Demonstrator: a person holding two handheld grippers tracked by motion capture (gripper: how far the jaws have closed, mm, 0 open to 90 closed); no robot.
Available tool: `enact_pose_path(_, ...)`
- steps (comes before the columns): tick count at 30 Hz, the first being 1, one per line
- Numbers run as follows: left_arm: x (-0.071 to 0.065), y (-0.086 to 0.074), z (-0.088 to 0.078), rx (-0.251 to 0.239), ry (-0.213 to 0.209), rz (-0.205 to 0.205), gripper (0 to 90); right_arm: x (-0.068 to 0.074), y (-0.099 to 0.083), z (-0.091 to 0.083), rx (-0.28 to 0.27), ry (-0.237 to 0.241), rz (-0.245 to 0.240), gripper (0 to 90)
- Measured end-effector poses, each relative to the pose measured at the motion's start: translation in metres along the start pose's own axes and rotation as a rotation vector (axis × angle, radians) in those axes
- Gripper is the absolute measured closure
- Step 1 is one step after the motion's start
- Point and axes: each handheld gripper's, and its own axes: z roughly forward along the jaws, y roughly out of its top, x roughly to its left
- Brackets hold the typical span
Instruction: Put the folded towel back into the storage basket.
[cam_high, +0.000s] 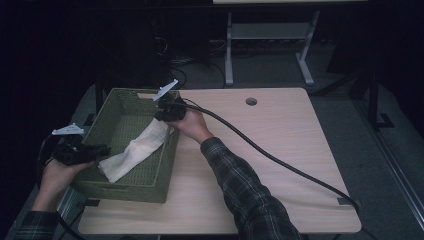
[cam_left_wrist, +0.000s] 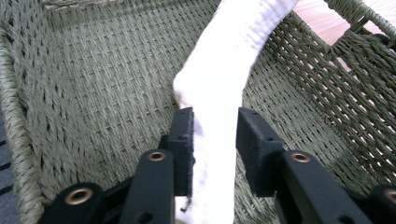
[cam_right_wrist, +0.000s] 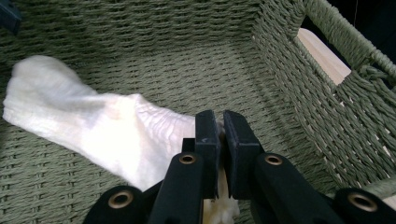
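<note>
White sock (cam_high: 134, 150): lies across the green woven basket (cam_high: 100, 187) on the wooden bench (cam_high: 280, 165). Right claw (cam_right_wrist: 220, 130): pinched tight on one end. Left claw (cam_left_wrist: 215, 140): parted narrowly astride the other end, right pad clear.

The high view is dim, its surroundings almost black; the table (cam_high: 280, 145) catches soft overhead light. Both gripper views are brighter. The towel (cam_left_wrist: 224, 70) is nearly blown out white. The jaws close to the lens look soft and wide.
</note>
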Motion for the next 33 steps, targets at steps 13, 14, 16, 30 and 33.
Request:
enact_pose_path(13,0.001,0.000,-0.003,-0.031,-0.018,0.002,49.2,-0.011,0.004,0.010,0.005,-0.030,0.028,84.8)
enact_pose_path(14,0.001,0.000,-0.003,-0.033,-0.020,0.002,49.1,-0.012,0.003,0.011,0.009,-0.033,0.033,84.7)
enact_pose_path(16,0.001,0.000,-0.003,-0.035,-0.021,0.000,49.1,-0.013,0.002,0.012,0.011,-0.040,0.040,84.2)
enact_pose_path(30,-0.007,0.009,-0.009,-0.073,-0.005,0.012,43.0,-0.019,0.004,-0.012,-0.050,-0.078,0.090,56.7)
enact_pose_path(33,-0.016,0.017,-0.011,-0.096,-0.003,0.030,40.4,-0.022,0.001,-0.025,-0.057,-0.089,0.111,52.9)
